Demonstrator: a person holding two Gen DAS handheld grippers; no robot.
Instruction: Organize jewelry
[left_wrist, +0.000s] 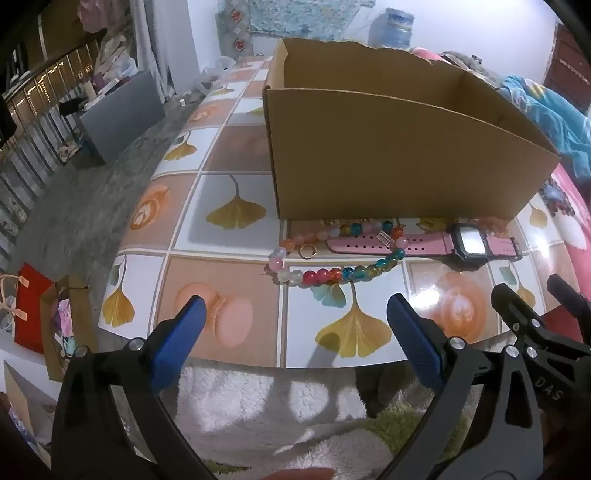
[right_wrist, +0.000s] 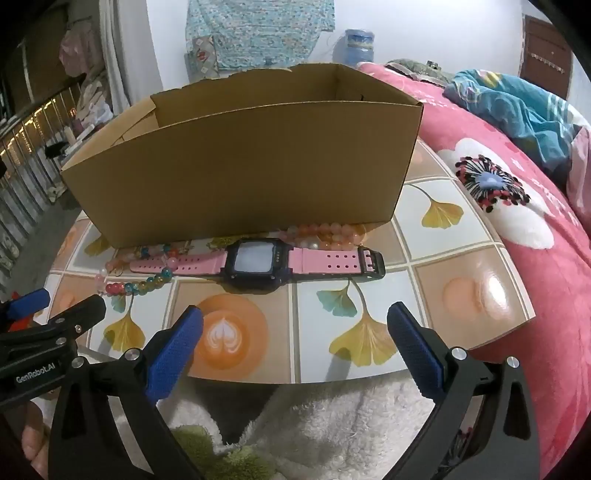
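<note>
- Sitting on the bench (left_wrist: 236, 155) were one brown box (left_wrist: 388, 147), one watch (right_wrist: 258, 264), two bead strings that showed well, and one small gold ring (left_wrist: 307, 252).
- One bead string (left_wrist: 332, 275) had many colours: pink, red, blue, orange and white. It lay in a loop near the left end of the watch strap and crossed over it.
- The other bead string (right_wrist: 328, 234) was peach and pale, bunched up between the box and the right strap of the watch.
- The gold ring lay inside the colourful loop, just beside the strap end.
- All the jewelry lay in a row just in front of the box, and none of it showed inside.
- The watch had a pink rubbery strap with holes and a dark square face, and it lay flat.
- The box was plain cardboard, open on top, with a torn back edge.
- The bench top was shiny, with squares of yellow leaves, pink cookies and coffee cups.
- A pink flower blanket (right_wrist: 517, 206) lay on the right, and a fluffy white rug (right_wrist: 332, 417) lay below.
- The left claw (left_wrist: 295, 325) was spread wide with nothing in it, above the near edge of the bench.
- The right claw (right_wrist: 295, 332) was spread wide and empty too, near the watch.
- Both claws had blue bumpy pads (left_wrist: 177, 347) on black arms.
</note>
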